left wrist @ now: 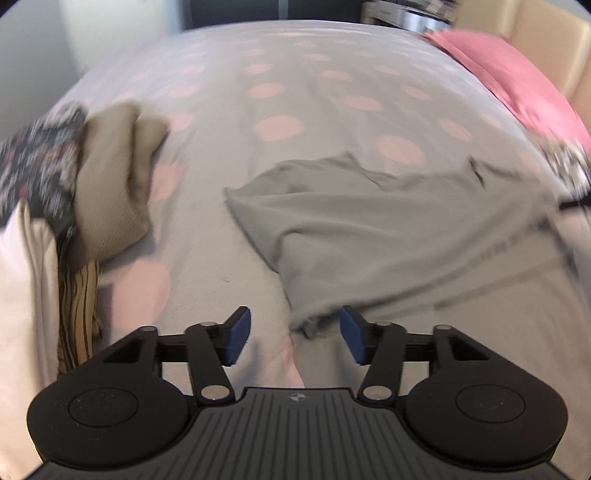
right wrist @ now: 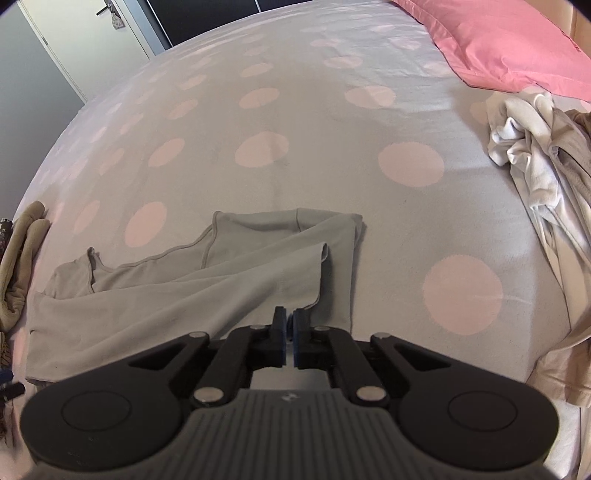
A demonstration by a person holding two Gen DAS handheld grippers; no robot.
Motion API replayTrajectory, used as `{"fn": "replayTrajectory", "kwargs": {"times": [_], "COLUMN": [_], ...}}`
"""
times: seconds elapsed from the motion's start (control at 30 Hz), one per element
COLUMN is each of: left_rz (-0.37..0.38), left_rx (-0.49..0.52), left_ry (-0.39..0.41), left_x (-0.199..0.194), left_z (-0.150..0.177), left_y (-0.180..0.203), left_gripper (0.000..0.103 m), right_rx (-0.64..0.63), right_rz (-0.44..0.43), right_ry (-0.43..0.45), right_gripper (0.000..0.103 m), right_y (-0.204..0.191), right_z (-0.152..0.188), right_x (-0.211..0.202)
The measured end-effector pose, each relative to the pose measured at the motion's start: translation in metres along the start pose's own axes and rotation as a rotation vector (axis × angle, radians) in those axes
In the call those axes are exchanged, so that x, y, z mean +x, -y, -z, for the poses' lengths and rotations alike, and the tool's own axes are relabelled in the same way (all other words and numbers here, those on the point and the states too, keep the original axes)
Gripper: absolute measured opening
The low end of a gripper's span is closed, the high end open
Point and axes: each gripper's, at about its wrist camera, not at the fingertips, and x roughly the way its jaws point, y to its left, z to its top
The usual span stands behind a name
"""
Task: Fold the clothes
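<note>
A grey long-sleeved garment (left wrist: 369,229) (right wrist: 184,295) lies partly folded on the spotted bed sheet (left wrist: 277,92). My left gripper (left wrist: 294,338) is open just above the sheet. A loose corner of the garment sits between its blue pads (left wrist: 238,338), close to the right one, and neither pad presses on it. My right gripper (right wrist: 290,332) points down at the garment's near edge with its pads together, pinching a thin bit of the cloth. In the left wrist view the garment's right side is blurred and stretches toward the frame's edge.
A stack of beige and patterned clothes (left wrist: 110,184) sits at the left, also seen in the right wrist view as a beige garment (right wrist: 18,266). A heap of white and tan clothes (right wrist: 535,166) lies at the right. A pink pillow (right wrist: 498,37) is at the far right, a door (right wrist: 92,29) beyond.
</note>
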Motion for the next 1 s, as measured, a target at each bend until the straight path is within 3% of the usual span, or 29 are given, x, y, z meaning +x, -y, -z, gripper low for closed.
{"fn": "replayTrajectory", "kwargs": {"times": [0.17, 0.23, 0.3, 0.37, 0.53, 0.7, 1.0], "left_rz": [-0.068, -0.084, -0.089, -0.092, -0.074, -0.063, -0.043], "left_rx": [0.077, 0.054, 0.036, 0.026, -0.042, -0.069, -0.071], "left_ry": [0.021, 0.027, 0.034, 0.042, 0.032, 0.006, -0.049], "left_x": [0.016, 0.024, 0.028, 0.029, 0.028, 0.032, 0.028], "left_z": [0.006, 0.005, 0.003, 0.003, 0.007, 0.009, 0.011], "left_y": [0.017, 0.014, 0.011, 0.009, -0.005, -0.01, -0.013], "left_gripper": [0.047, 0.038, 0.02, 0.008, 0.006, 0.006, 0.006], "right_rx": [0.006, 0.02, 0.033, 0.046, 0.071, 0.061, -0.012], "right_rz": [0.0, -0.007, -0.018, -0.019, 0.036, 0.083, 0.089], "right_ry": [-0.005, -0.005, -0.01, -0.027, -0.131, -0.211, -0.155], "right_gripper": [0.004, 0.004, 0.004, 0.004, 0.003, 0.003, 0.006], "right_y": [-0.002, -0.001, 0.0, 0.001, 0.01, 0.019, 0.013], "right_z": [-0.001, -0.001, -0.002, -0.002, 0.003, 0.022, 0.031], "right_x": [-0.003, -0.006, -0.008, -0.011, -0.013, 0.009, 0.01]}}
